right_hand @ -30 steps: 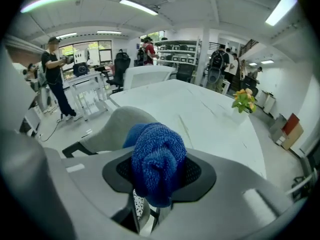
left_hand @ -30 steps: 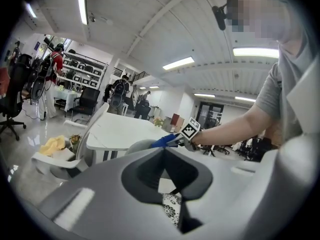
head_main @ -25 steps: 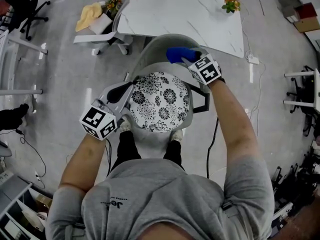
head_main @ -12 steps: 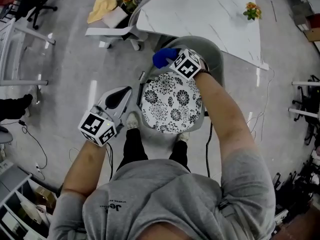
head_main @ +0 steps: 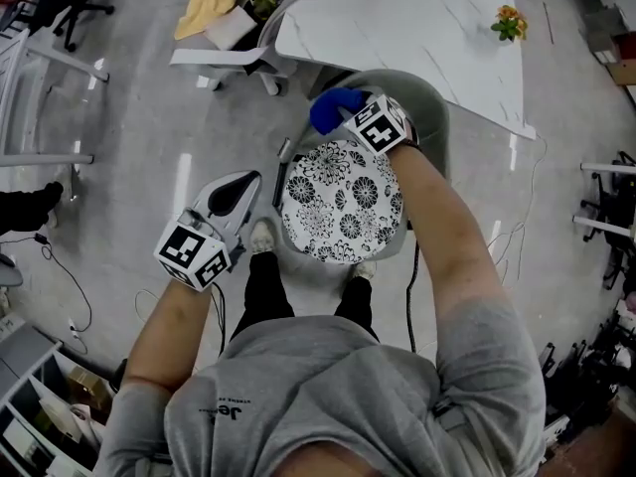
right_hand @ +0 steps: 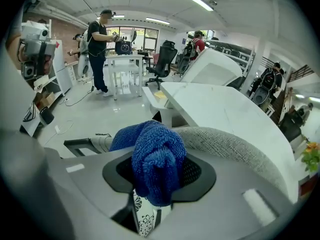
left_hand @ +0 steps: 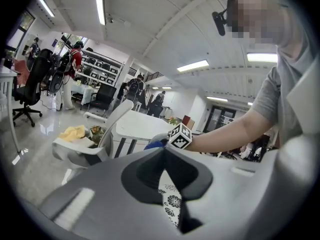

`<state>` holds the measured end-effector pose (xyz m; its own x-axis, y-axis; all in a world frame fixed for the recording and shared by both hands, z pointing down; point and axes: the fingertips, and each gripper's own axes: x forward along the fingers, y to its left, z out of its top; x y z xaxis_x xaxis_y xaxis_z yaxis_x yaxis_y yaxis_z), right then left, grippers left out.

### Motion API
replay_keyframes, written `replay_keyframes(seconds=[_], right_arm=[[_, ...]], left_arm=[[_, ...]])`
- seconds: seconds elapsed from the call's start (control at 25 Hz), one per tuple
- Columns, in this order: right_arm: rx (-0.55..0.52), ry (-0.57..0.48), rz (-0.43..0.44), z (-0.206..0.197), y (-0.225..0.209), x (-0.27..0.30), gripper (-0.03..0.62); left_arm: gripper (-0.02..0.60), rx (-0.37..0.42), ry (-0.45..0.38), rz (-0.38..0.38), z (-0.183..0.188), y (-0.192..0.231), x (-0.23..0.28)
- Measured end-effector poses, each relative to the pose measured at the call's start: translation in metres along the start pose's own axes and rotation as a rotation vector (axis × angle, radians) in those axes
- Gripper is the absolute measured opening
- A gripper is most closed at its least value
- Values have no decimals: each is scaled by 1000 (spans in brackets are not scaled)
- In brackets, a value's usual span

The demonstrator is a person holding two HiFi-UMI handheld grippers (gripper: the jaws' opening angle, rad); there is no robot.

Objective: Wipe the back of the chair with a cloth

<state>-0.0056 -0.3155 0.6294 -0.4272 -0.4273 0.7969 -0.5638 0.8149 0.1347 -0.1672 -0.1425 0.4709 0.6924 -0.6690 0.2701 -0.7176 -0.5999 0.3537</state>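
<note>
The chair has a black-and-white floral seat (head_main: pixel 338 202) and a curved grey fabric back (head_main: pixel 432 107). My right gripper (head_main: pixel 350 117) is shut on a bunched blue cloth (head_main: pixel 333 107), which lies against the left end of the back's top rim. In the right gripper view the blue cloth (right_hand: pixel 155 159) fills the jaws of the right gripper (right_hand: pixel 157 176), with the grey chair back (right_hand: pixel 225 144) running off to the right. My left gripper (head_main: pixel 255 180) hovers just left of the seat, shut with nothing in it. The left gripper (left_hand: pixel 163 152) looks toward the floral seat (left_hand: pixel 172 204).
A white marble table (head_main: pixel 397 18) with a small flower pot (head_main: pixel 509 23) stands right behind the chair. A second white chair with a yellow cloth (head_main: pixel 204 8) is at the back left. The person's shoes (head_main: pixel 263 237) stand under the seat's front edge. A cable (head_main: pixel 412 296) runs along the floor.
My right gripper has slid the blue cloth leftward along the top of the chair back to its left end. The left gripper now sits slightly apart from the seat's edge.
</note>
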Motion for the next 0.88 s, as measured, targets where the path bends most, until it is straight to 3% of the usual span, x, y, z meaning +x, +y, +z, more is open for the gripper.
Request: replay_keyframes(seconds=[0.24,0.6,0.88], right_arm=[[92,-13,-78,-23,-25,-6,144],[302,48,-310,-105,-87,-47,144],[265,99,-453,-147,-113,-108,140]], left_arm=[[58,14,24,-39,-4,-20,15],[58,22,71,-92,-18,-50,40],[58,23,87,-146,-24,-81,59]])
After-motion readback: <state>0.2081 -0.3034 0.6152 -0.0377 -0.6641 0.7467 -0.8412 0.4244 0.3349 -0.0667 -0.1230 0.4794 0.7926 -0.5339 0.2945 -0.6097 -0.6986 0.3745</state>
